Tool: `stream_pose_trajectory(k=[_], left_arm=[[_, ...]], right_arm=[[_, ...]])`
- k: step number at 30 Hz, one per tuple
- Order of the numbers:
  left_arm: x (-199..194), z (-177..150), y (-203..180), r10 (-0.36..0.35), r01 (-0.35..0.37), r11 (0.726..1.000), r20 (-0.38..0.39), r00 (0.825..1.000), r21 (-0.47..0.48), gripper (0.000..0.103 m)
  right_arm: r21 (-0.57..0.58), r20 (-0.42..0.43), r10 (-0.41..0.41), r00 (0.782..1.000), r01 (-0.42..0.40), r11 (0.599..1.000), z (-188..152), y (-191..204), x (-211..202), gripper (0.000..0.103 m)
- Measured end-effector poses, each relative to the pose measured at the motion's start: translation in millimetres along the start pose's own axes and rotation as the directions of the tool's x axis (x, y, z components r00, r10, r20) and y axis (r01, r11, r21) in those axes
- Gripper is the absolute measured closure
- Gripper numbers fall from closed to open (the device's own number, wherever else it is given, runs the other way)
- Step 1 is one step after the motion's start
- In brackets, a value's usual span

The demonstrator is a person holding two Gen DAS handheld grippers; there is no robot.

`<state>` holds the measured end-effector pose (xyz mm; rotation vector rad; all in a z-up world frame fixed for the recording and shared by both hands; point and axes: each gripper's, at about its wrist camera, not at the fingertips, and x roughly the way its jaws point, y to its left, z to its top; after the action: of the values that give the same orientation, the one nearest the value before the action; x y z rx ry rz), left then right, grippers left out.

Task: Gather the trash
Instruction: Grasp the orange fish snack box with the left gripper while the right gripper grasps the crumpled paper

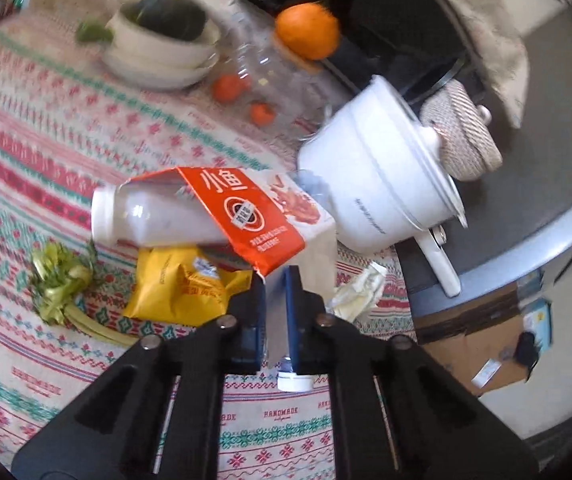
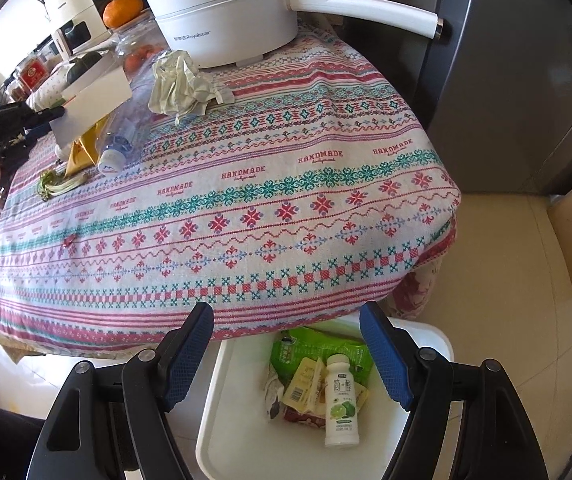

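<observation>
Left wrist view: left tool (image 1: 276, 280) pinches the lower corner of an orange-and-white snack box (image 1: 262, 216) at twelve o'clock over the tabletop (image 1: 46, 152). Right wrist view: right tool (image 2: 286, 344) gapes empty above the white bin (image 2: 222, 420).

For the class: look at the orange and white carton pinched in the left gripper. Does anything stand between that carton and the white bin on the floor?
Nothing visible does. The left gripper pinches the carton by its edge. The table edge nearest the bin is bare cloth. The open right gripper hangs above the bin, near its opening, and could crowd the drop.
</observation>
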<state>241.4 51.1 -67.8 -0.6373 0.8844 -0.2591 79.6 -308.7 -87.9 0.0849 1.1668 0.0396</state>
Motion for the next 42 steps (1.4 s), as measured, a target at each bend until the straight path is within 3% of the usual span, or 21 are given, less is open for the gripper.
stream_pose_trajectory(k=[6, 12, 14, 20, 27, 31, 38, 42], left_arm=[[-41.0, -11.6, -40.2, 0.053, -0.060, 0.979, 0.043, 0.998, 0.195, 0.102], [-89.8, -47.6, -65.4, 0.148, -0.173, 0.901, 0.092, 0.985, 0.398, 0.103], [-101.2, -60.8, -64.7, 0.173, -0.198, 0.882, 0.098, 0.980, 0.427, 0.102], [-104.5, -95.0, -48.2, 0.224, -0.229, 0.865, 0.065, 0.972, 0.447, 0.102], [-97.2, -94.0, -40.7, 0.239, -0.230, 0.861, 0.038, 0.970, 0.453, 0.102], [-96.6, -83.8, -31.4, 0.242, -0.234, 0.876, 0.035, 0.970, 0.422, 0.103], [-95.9, -68.7, -18.3, 0.231, -0.222, 0.904, 0.019, 0.973, 0.365, 0.103], [-92.3, -70.0, -21.2, 0.224, -0.210, 0.905, 0.005, 0.975, 0.370, 0.103]], right_arm=[[0.000, 0.009, 0.014, 1.000, -0.014, 1.000, 1.1, 5.8, -1.9, 0.026], [-0.010, 0.026, 0.034, 0.999, -0.034, 0.999, 3.7, 15.8, -4.8, 0.026], [-0.022, 0.032, 0.025, 0.999, -0.025, 0.999, 8.9, 21.5, -4.2, 0.026], [0.000, 0.068, 0.070, 0.995, -0.070, 0.998, 49.6, 42.0, -2.7, 0.026], [0.007, 0.137, 0.090, 0.987, -0.091, 0.996, 117.3, 74.5, 21.3, 0.026], [-0.030, 0.154, 0.079, 0.985, -0.076, 0.997, 148.9, 93.3, 47.0, 0.026], [0.000, 0.161, 0.093, 0.983, -0.094, 0.996, 188.4, 98.0, 90.8, 0.029], [0.031, 0.136, 0.107, 0.985, -0.112, 0.993, 199.2, 96.9, 112.8, 0.041]])
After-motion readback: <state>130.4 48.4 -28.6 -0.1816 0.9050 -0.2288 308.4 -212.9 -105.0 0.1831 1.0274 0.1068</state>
